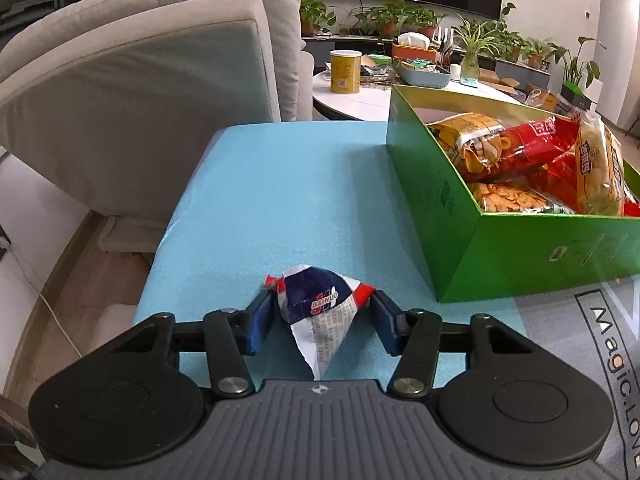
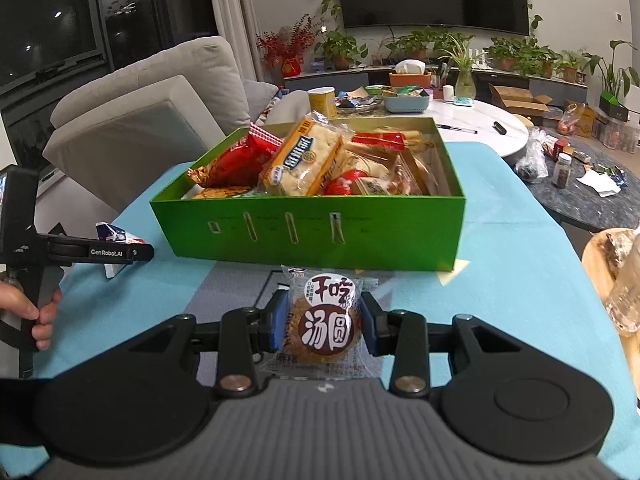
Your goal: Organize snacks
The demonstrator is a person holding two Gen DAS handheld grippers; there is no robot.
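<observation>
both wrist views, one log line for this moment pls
left tongs: shut on BAINUO packet | right tongs: shut on round pastry packet | green box: open, snacks inside | both packets outside box

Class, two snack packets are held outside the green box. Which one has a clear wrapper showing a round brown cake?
The packet in the right hand-held gripper: the round cake packet. The left hand-held gripper holds an opaque blue, white and red packet.

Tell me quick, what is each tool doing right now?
Left tool: closed on the blue-and-red snack packet.
Right tool: closed on the round pastry packet.
</observation>
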